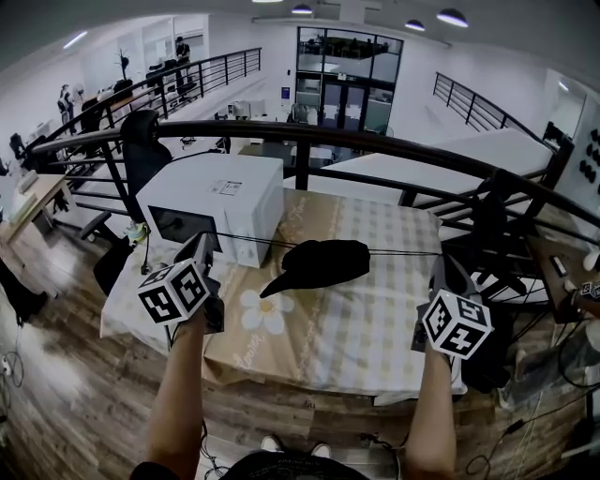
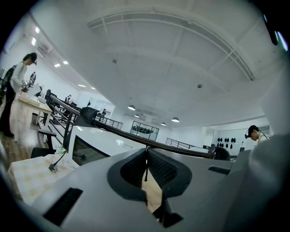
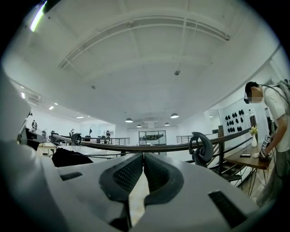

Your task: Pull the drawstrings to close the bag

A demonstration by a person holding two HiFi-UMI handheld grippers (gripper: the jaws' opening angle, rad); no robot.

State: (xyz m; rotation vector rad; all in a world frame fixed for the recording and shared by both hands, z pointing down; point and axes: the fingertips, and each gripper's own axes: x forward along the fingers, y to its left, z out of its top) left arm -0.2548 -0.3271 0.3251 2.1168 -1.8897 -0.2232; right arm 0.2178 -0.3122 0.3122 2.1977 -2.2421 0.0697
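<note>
Both forearms reach out level, either side of the bag (image 1: 319, 262). The left gripper (image 1: 204, 240) pinches the left cord (image 1: 248, 241) and the right gripper (image 1: 443, 259) pinches the right cord (image 1: 403, 252), both taut. The bag lies on a checked table (image 1: 375, 319), with a white box (image 1: 220, 192) to its left and a railing (image 1: 375, 141) behind.

white vaulted ceiling (image 2: 172, 59), round lamps (image 1: 452, 17), dark railing (image 1: 375, 140), wood floor (image 1: 56, 375).
</note>
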